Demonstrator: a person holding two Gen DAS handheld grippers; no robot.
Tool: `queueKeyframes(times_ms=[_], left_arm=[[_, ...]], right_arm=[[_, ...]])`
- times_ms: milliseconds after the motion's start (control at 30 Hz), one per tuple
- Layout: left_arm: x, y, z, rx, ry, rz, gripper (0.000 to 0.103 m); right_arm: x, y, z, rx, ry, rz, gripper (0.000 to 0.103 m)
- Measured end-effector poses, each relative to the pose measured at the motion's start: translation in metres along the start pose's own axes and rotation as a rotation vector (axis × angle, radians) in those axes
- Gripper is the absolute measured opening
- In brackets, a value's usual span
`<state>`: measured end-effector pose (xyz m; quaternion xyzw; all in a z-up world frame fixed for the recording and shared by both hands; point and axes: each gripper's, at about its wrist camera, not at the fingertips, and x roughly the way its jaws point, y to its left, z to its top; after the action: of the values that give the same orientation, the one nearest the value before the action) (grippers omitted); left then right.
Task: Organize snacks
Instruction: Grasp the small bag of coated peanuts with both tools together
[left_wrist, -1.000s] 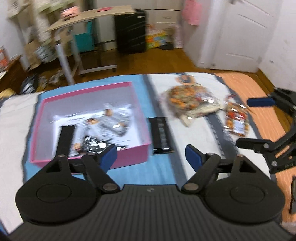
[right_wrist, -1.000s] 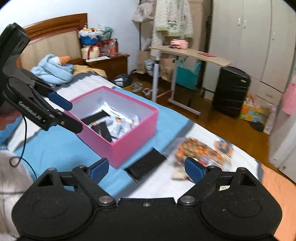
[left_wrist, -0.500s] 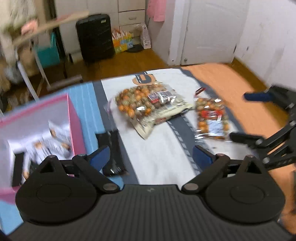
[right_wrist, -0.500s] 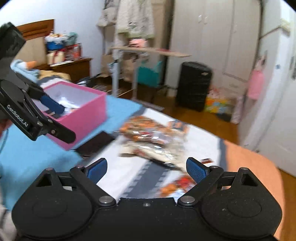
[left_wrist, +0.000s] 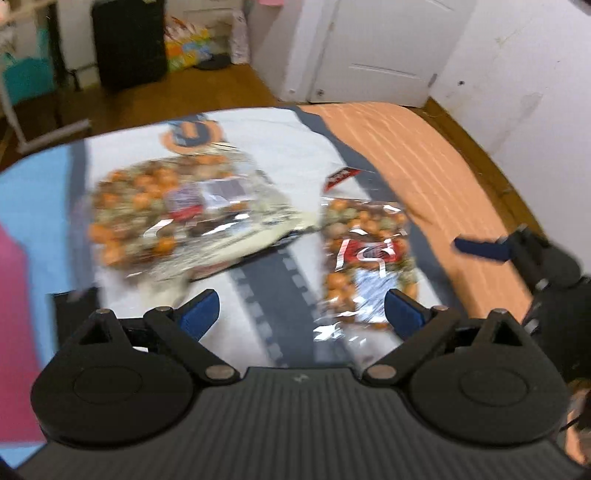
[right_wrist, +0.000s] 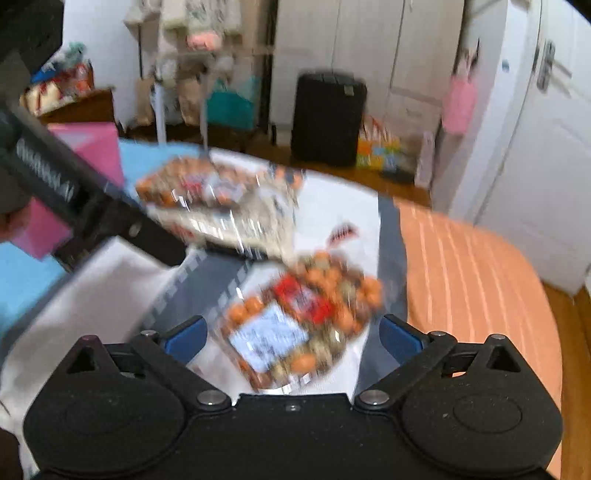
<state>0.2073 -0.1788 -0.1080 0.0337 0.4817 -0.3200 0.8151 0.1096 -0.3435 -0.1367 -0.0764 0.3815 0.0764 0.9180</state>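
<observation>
Left wrist: spread left hand-held gripper, empty, jaws lately widened, over bed; large clear nut-snack bag at 11 o'clock, small clear nut-snack bag at 1 | Right wrist: right hand-held gripper, just opening, frames small bag, ungrasped; pink cardboard box at 10 | Progress: both bags remain unboxed.

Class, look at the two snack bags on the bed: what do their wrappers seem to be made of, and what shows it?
Larger snack bag: apparently clear glossy plastic film; contents show through, with white glare streaks. Smaller snack bag: likely the same, shiny and crinkled, with a printed label. Blur leaves details uncertain.
</observation>
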Motion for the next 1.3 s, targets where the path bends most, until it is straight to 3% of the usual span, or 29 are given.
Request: queueKeyframes(times_ms=[133,233,300,600,733,833,933,1133,1300], left_arm=[[0.033,-0.006,0.002,0.007,0.023,-0.065,0.097],[0.057,-0.011,0.001,0.01,0.059,-0.078,0.089],[0.073,-0.013,-0.001,0.011,0.092,-0.077,0.07],[0.084,-0.012,-0.005,0.013,0.081,-0.107,0.073],[0.084,-0.012,-0.005,0.001,0.078,-0.118,0.073],[0.088,-0.016,-0.006,-0.003,0.088,-0.17,0.072],[0.087,-0.025,-0.008,0.023,0.092,-0.153,0.073],[0.08,-0.023,-0.003,0.014,0.143,-0.178,0.07],[0.067,-0.021,-0.004,-0.017,0.23,-0.198,0.07]], right_arm=[[0.021,0.001,-0.018,0.014,0.054,0.062,0.101],[0.031,0.003,-0.029,0.026,0.06,0.068,0.101],[0.035,-0.001,-0.031,0.055,0.041,0.091,0.101],[0.039,0.001,-0.035,0.018,0.029,0.105,0.102],[0.048,-0.006,-0.034,0.073,0.011,0.128,0.103],[0.056,-0.009,-0.032,0.105,-0.016,0.124,0.103],[0.058,-0.004,-0.028,0.103,-0.018,0.115,0.097],[0.05,0.001,-0.02,0.115,0.022,0.106,0.09],[0.036,0.001,-0.015,0.202,0.072,0.147,0.086]])
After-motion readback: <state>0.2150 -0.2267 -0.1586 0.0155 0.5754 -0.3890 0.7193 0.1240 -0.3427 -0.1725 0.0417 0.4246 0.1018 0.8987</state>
